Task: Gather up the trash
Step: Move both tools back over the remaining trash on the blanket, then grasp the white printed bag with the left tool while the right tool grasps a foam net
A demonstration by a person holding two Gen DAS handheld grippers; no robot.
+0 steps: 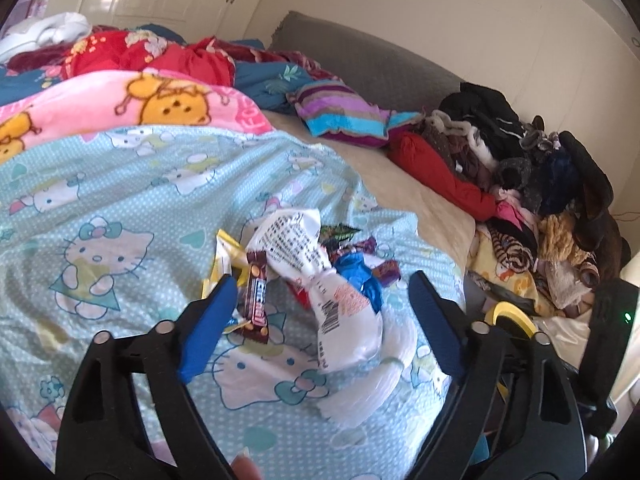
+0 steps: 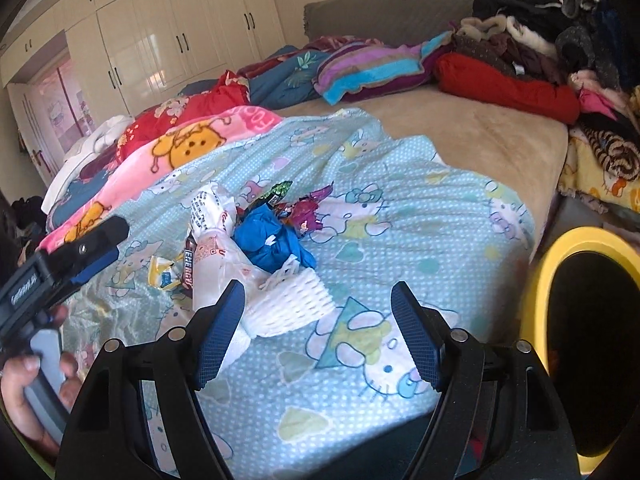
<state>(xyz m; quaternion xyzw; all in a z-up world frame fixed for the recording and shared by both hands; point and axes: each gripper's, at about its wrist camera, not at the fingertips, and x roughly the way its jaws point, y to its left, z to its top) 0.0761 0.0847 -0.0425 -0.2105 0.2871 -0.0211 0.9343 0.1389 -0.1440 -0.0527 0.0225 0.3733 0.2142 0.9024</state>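
Note:
A heap of trash lies on the light blue cartoon-cat sheet [image 1: 120, 200]: a white printed plastic bag [image 1: 316, 272], a brown energy-bar wrapper [image 1: 256, 300], a yellow wrapper [image 1: 224, 256], a crumpled blue wrapper [image 1: 360, 276] and a white foam net [image 1: 372, 380]. My left gripper [image 1: 322, 280] is open, its blue pads on either side of the heap without pressing on it. My right gripper [image 2: 318, 286] is open just in front of the foam net [image 2: 288, 300], which lies by its left finger. The blue wrapper [image 2: 272, 240] sits behind the net. A yellow-rimmed bin [image 2: 540, 280] stands at the right.
A hand [image 2: 24, 380] holds the left gripper [image 2: 116, 240] at the left edge. Pink and red blankets [image 1: 140, 96] are piled to the left, and a striped blanket [image 1: 340, 112] and a heap of clothes [image 1: 520, 168] at the back right. White wardrobes [image 2: 160, 48] line the far wall.

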